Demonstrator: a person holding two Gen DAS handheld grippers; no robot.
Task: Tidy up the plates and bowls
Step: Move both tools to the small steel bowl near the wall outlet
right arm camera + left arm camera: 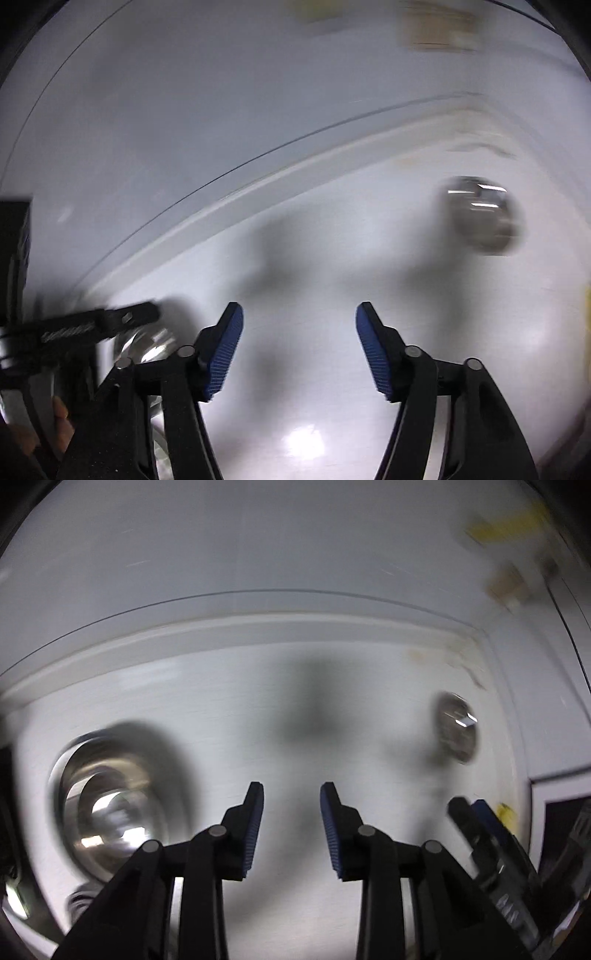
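We hold both claws released and empty above a white table point(332, 701). Left of our left claw point(291, 827) sits a stack of shiny round steel bowls point(107, 805); a small round steel bowl point(480, 218) lies ahead-right of our right claw point(299, 347). Everything is blurred, so a hurried reach may knock or miss a bowl.

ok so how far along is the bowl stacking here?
Looks done: metal bowls sit nested at the left of the white table. In hand: nothing; left gripper and right gripper have open, empty jaws. Left: one small metal bowl alone at the right. Frames are blurred.
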